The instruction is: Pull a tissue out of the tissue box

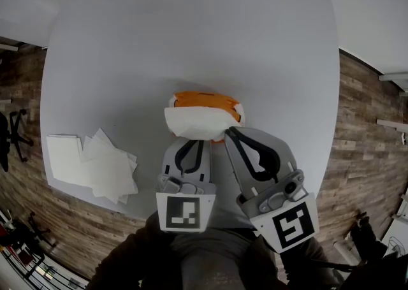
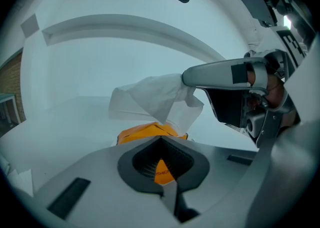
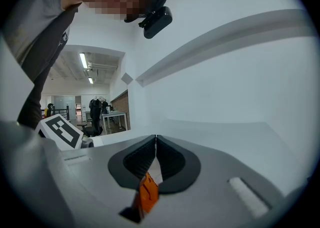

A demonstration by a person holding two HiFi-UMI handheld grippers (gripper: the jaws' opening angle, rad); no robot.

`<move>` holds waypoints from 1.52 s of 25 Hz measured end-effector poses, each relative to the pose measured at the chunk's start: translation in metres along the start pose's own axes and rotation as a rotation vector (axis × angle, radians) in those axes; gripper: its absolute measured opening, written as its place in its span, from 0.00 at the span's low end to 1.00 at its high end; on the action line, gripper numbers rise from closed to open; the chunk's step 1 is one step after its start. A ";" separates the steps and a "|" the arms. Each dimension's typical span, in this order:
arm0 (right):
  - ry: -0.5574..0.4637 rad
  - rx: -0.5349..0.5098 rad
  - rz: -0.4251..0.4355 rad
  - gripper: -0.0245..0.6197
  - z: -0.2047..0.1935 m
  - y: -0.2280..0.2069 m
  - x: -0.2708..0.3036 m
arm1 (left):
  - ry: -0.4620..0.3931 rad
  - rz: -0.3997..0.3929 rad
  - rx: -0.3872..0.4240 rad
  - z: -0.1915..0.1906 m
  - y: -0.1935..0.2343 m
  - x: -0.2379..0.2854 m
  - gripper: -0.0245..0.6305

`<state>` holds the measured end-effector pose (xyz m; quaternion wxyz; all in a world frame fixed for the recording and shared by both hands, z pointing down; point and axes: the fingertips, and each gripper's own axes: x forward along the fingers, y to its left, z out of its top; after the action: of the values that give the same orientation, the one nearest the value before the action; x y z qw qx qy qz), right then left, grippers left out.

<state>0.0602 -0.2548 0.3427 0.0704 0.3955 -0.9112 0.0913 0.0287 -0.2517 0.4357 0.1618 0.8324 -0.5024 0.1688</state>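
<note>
An orange tissue box (image 1: pixel 205 100) sits mid-table, toward the near side. A white tissue (image 1: pixel 196 122) is drawn out of it and drapes over its near side. My right gripper (image 1: pixel 228 130) is shut on the tissue's right edge. In the right gripper view a white strip shows between its jaws (image 3: pixel 156 139), with orange below. The left gripper view has the right gripper (image 2: pixel 186 77) coming in from the right, holding the tissue (image 2: pixel 150 99) lifted above the box (image 2: pixel 147 133). My left gripper (image 1: pixel 196 143) is shut, tips at the box's near edge, under the tissue; orange shows behind its jaws (image 2: pixel 161 140).
A loose pile of white tissues (image 1: pixel 95 162) lies at the table's (image 1: pixel 191 27) near left edge. Wooden floor (image 1: pixel 363 129) surrounds the table, with an office chair (image 1: pixel 13 132) at far left. The person's lap is right below the grippers.
</note>
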 end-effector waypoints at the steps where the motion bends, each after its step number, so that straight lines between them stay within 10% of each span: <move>1: -0.002 -0.002 -0.001 0.05 0.001 0.000 -0.001 | 0.003 0.000 -0.001 0.000 0.000 0.000 0.04; 22: -0.072 -0.087 0.001 0.05 0.058 0.047 -0.034 | -0.099 0.018 0.006 0.035 0.000 -0.040 0.04; 38: -0.182 -0.203 0.017 0.05 0.100 0.215 -0.019 | -0.202 0.079 0.010 0.023 0.064 -0.245 0.04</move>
<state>-0.0903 -0.1191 0.2172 0.0264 0.3854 -0.9216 -0.0371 -0.1329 -0.0985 0.3132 0.0995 0.8254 -0.5480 0.0926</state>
